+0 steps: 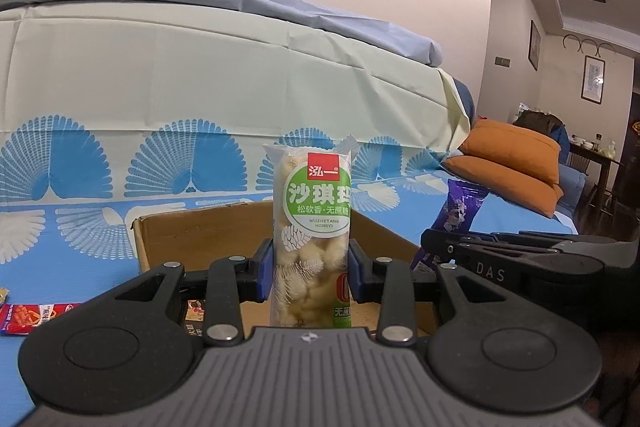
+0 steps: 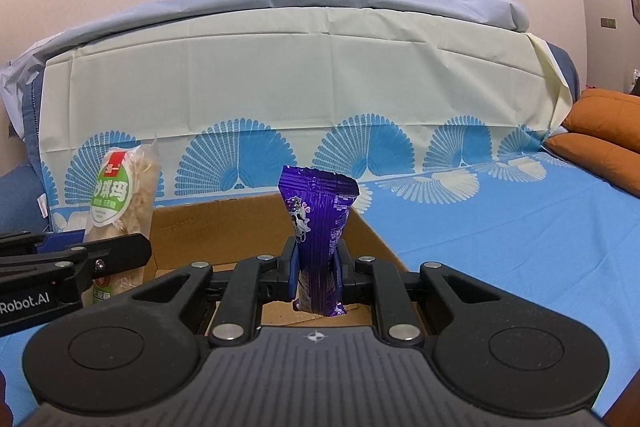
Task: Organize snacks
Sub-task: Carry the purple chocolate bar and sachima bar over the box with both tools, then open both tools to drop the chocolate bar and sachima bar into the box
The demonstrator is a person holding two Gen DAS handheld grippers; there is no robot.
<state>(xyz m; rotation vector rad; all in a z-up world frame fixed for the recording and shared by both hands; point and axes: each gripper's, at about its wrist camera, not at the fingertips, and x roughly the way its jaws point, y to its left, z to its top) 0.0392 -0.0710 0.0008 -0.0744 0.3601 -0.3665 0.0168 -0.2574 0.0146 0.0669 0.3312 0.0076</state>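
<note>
My left gripper [image 1: 311,273] is shut on a clear snack pack with a green label [image 1: 312,227], held upright above an open cardboard box [image 1: 200,231]. My right gripper [image 2: 316,269] is shut on a purple snack packet [image 2: 318,227], also upright over the same cardboard box [image 2: 224,223]. In the left wrist view the purple snack packet [image 1: 460,211] and the right gripper's black body show at the right. The right wrist view has the green-label snack pack [image 2: 120,203] at the left, in the left gripper. A dark packet [image 1: 196,311] lies inside the box, mostly hidden.
The box sits on a blue cloth with white fan patterns [image 2: 500,227]. A red snack packet [image 1: 28,317] lies on the cloth at the left. Orange cushions [image 1: 516,163] are stacked at the right. A covered sofa back [image 2: 300,67] rises behind the box.
</note>
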